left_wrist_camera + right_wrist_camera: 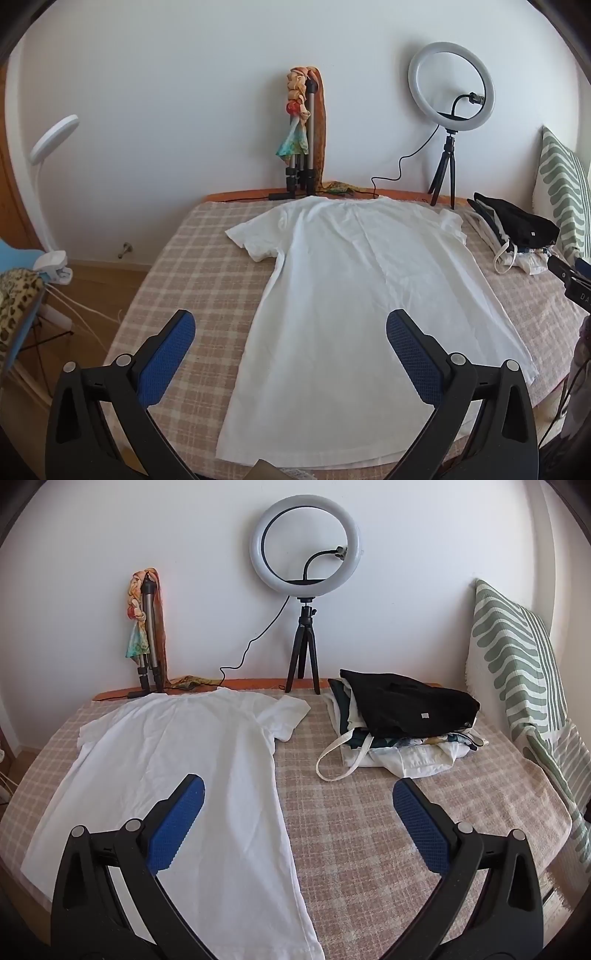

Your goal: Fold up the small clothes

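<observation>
Both grippers sit nearest the cameras with their blue-padded jaws spread wide and nothing between them: the left gripper (290,334) hovers over the near hem of the white T-shirt (343,295), the right gripper (298,801) over the shirt's right edge and the bare checked bedcover (369,830). The shirt lies flat, collar at the far side near the wall, both short sleeves spread out — no fold has been made yet. Judging from this, the task stands at its first step: taking hold of the garment. The next move likely calls for each gripper to drop to the cloth and pinch a single layer cleanly. A pile of clothes (406,716) waits at the far right, well apart from the shirt.
</observation>
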The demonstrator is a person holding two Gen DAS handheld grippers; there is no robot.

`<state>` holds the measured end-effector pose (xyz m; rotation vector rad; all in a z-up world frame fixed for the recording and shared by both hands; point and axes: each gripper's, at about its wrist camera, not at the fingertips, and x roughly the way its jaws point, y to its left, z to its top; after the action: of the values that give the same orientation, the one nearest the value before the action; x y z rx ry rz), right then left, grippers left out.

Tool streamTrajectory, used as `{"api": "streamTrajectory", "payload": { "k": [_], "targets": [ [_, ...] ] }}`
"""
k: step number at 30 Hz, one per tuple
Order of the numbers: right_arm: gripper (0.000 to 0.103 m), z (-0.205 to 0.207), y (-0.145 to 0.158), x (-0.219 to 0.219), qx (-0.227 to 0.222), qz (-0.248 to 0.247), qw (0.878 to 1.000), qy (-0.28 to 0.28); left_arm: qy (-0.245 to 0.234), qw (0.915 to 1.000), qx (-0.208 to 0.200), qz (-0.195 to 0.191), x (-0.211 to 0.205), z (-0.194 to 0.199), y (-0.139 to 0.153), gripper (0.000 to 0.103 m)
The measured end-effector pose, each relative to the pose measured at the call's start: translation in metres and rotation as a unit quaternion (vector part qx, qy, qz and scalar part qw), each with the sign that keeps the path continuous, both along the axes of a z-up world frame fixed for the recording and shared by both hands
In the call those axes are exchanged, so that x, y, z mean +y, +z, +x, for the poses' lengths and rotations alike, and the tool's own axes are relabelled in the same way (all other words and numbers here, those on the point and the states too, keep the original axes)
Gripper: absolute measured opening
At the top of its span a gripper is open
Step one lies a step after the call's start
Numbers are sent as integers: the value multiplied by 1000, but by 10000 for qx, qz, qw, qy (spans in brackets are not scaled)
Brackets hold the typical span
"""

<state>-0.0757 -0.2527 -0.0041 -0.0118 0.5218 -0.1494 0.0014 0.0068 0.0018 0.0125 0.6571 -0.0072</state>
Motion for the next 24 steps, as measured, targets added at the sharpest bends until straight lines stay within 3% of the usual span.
{"api": "streamTrajectory", "payload": {
  "k": [24],
  "targets": [
    [103, 1, -2, -2, 25, 10, 10000, 7, 3, 10000, -10, -10, 0, 0, 3, 103]
  ]
}}
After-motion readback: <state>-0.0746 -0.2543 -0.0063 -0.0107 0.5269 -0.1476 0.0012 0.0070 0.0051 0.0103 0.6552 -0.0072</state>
